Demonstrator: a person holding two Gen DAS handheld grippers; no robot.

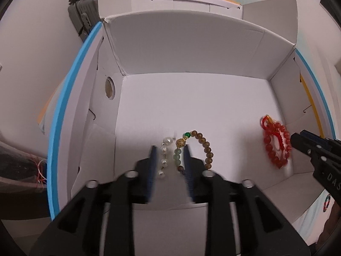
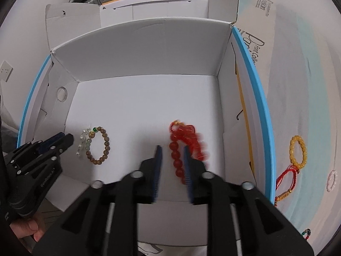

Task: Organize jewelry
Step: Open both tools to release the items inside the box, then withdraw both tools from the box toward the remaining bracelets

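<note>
Risk lies with the red glassy bead bracelet (image 2: 187, 147), blurred low centre inside the white cardboard box (image 2: 140, 49) between the right hand-held gripper (image 2: 171, 162)'s narrowly parted fingers: beads may snag there. The left hand-held gripper (image 1: 169, 166) straddles, part-open, the brown wooden bead bracelet (image 1: 200, 147).

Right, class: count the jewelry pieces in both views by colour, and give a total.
Red: 2, red beads and red cord
Brown: 1, brown bracelet
White: 1, pearls
Yellow: 1, yellow bracelet
Pink: 1, pink bracelet
Multicolour: 1, multicolour bracelet
Total: 7
</note>
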